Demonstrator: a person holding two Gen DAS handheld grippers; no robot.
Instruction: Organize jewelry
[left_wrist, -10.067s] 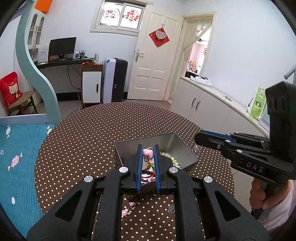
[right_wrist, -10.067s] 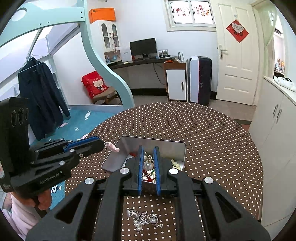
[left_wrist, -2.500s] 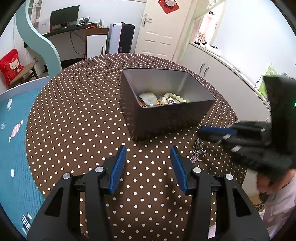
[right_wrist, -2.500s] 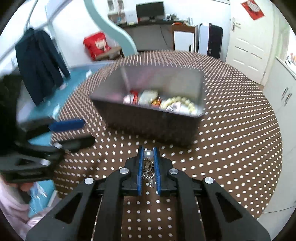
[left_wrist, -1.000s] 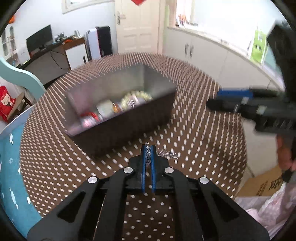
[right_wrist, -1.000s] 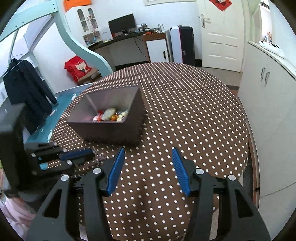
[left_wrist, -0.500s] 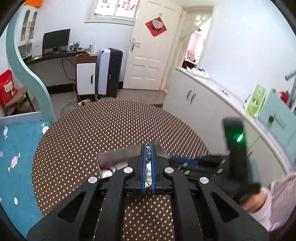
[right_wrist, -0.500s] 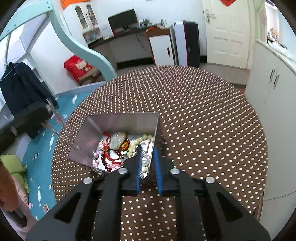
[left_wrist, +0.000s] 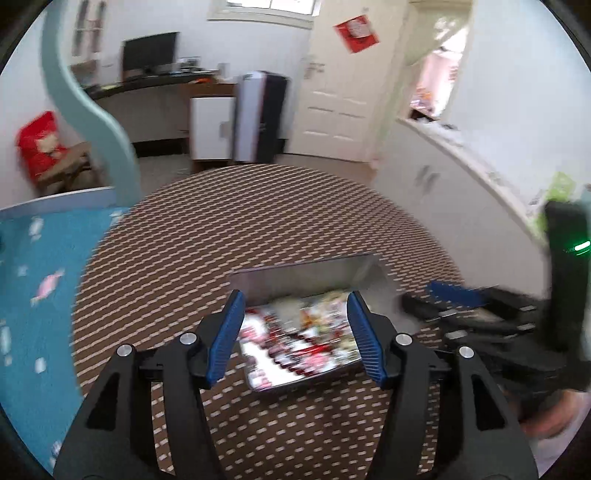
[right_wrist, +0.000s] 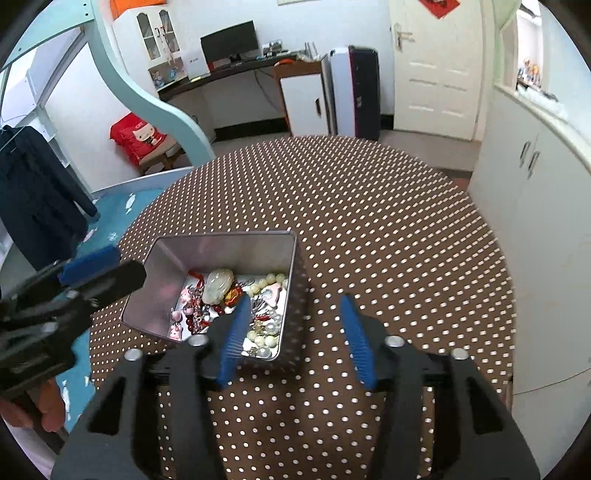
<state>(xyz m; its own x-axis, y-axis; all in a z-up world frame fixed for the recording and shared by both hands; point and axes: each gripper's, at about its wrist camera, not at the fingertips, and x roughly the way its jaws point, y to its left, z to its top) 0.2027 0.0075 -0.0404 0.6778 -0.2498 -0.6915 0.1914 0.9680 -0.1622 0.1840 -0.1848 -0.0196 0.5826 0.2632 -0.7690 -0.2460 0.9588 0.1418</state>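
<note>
A grey metal tin (right_wrist: 221, 245) stands on the round brown polka-dot table (right_wrist: 388, 221). It holds a heap of jewelry (right_wrist: 229, 295): beads, pearls, pink charms, a pale stone. In the blurred left wrist view the tin (left_wrist: 306, 271) lies just beyond my left gripper (left_wrist: 295, 334), which is open and empty above the jewelry (left_wrist: 299, 339). My right gripper (right_wrist: 291, 334) is open and empty over the tin's near right corner. The left gripper (right_wrist: 99, 271) shows at the tin's left side, and the right gripper (left_wrist: 454, 299) shows at the tin's right.
A teal bed frame (right_wrist: 147, 96) and blue mat (left_wrist: 33, 280) lie to the left. White cabinets (right_wrist: 535, 206) run along the right. A desk with a monitor (right_wrist: 229, 42) and a door (right_wrist: 439, 62) are at the back.
Half a second ago my left gripper was shut on a silver chain over the tin; now it is open and empty. My right gripper, shut then, is now open.
</note>
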